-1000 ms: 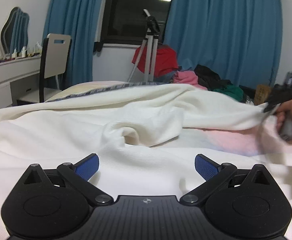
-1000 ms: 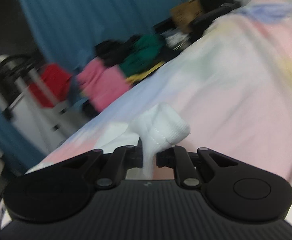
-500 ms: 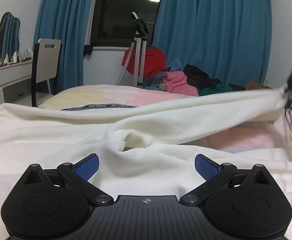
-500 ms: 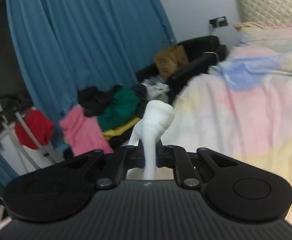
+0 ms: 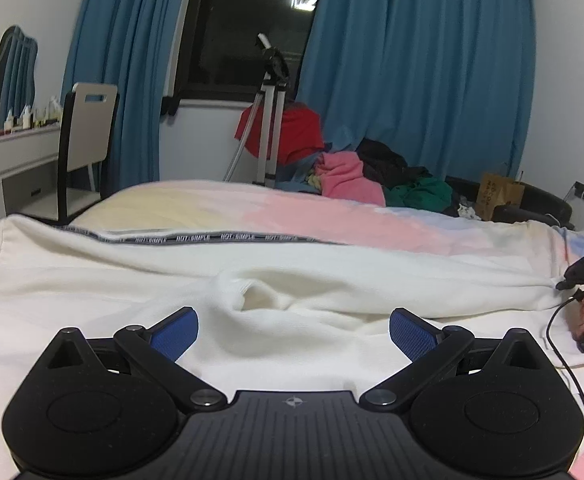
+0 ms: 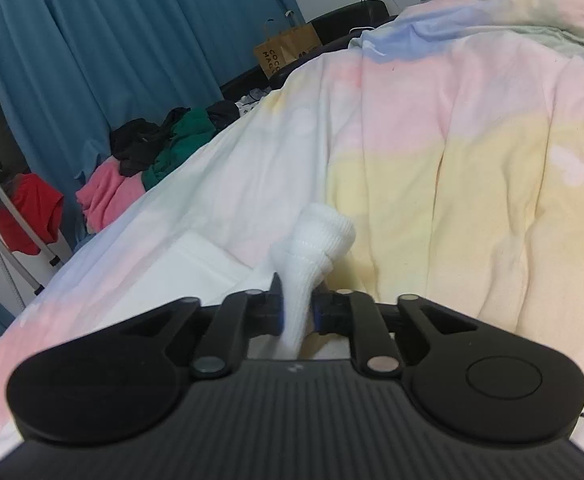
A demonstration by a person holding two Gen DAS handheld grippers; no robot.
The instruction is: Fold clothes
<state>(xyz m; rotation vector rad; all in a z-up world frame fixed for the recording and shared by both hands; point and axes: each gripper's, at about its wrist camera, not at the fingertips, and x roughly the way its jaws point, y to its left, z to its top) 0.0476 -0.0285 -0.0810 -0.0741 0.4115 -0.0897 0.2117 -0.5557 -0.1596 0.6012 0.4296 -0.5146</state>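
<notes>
On the bed, a white garment lies spread across the pastel cover, its far sleeve stretched out toward the right tool. That tool's jaws are opening with the bunched sleeve cuff between them, the pads seemingly just off the cloth. The left tool hovers over the garment's near part, spread wide and empty. To do this well, I judge the cuff should be let go flat on the bed, in line with the garment's body, then smoothed so no twist stays in the sleeve before folding.
</notes>
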